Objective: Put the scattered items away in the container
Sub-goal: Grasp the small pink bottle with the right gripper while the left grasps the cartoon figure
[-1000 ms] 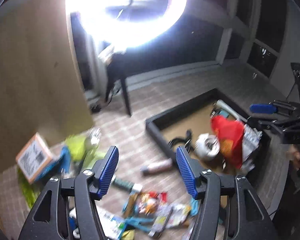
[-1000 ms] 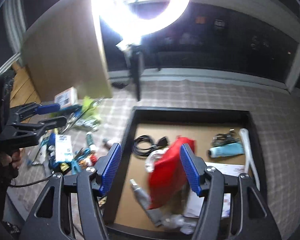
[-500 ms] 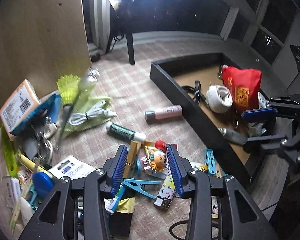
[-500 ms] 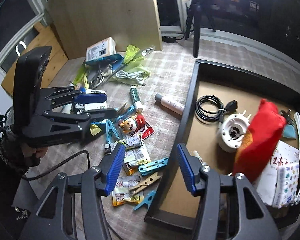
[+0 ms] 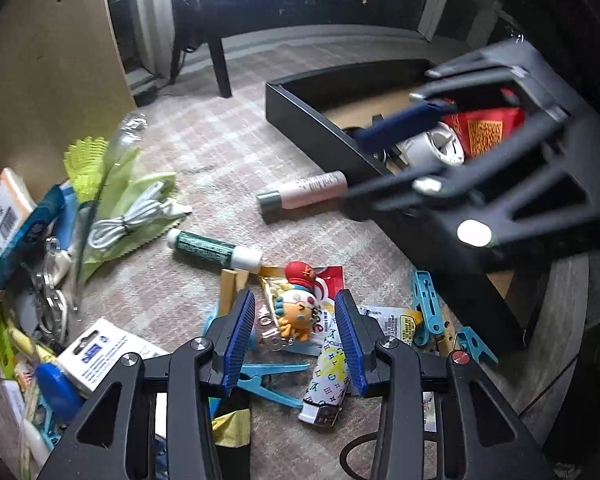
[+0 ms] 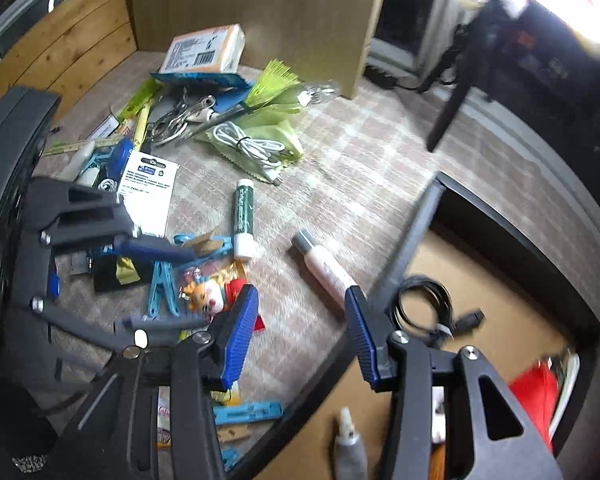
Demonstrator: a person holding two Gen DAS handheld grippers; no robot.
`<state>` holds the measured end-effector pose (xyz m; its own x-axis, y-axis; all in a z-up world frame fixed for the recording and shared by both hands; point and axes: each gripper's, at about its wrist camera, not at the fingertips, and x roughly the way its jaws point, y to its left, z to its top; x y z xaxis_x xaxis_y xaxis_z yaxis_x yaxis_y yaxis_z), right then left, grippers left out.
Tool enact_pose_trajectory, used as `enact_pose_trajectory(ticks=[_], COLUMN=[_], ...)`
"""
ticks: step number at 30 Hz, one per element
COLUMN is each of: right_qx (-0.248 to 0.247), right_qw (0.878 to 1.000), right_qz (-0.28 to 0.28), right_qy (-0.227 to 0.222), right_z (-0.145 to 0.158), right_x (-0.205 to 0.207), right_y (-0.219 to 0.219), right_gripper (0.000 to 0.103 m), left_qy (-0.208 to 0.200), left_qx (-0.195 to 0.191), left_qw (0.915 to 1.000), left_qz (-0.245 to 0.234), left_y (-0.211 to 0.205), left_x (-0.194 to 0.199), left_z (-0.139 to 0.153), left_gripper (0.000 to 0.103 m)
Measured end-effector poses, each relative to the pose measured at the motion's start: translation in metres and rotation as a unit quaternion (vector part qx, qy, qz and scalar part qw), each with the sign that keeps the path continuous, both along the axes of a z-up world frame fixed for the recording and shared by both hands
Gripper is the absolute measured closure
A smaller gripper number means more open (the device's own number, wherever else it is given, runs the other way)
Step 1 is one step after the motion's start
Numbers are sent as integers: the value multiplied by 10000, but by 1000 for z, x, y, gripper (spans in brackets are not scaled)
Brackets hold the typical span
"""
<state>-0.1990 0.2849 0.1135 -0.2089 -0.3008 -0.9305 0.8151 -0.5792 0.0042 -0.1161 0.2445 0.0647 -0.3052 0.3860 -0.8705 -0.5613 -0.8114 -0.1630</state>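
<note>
Left gripper jaws wide, straddling toy figure.

Legible text scarce. White slim lighter with multicoloured print: repeated "LV"-style monogram letters. White printed card with blue logo: text lines present, unreadable. Orange-and-white carton: barcode, digits illegible.

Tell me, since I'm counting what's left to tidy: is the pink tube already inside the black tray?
No, the pink tube lies on the checked cloth just outside the black tray, beside its wall.
</note>
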Motion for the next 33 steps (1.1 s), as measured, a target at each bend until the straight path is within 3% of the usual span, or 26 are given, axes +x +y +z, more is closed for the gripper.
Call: enact_pose_trajectory(ticks=[10, 12, 16, 20, 24, 33], right_qx=[505, 535, 728, 642, 392, -364], right_qw=[9969, 9959, 9943, 9961, 9978, 9968], right_qz=[569, 621, 744, 528, 201, -400], right_qy=[-219, -376, -238, -310, -486, -589], right_z=[-39, -47, -55, -53, -48, -22], right_x=[-32, -34, -28, -32, -38, -39], right_y=[-31, -34, -39, -37, -29, -5], right_gripper=[59, 62, 70, 83, 83, 83], left_qy=[-239, -226, -188, -41, 10, -11], left_qx=[231, 218, 213, 37, 10, 497], left_qw=[9994, 9994, 9995, 10000, 10000, 9984], left_qz=[120, 146, 129, -29, -21, 284], left_y=[0, -1, 0, 7, 9, -12], left_x=[-9, -9, -8, -5, -3, 5], left_z=[-17, -17, -17, -18, -17, 3], left_gripper=[70, 74, 74, 73, 77, 80])
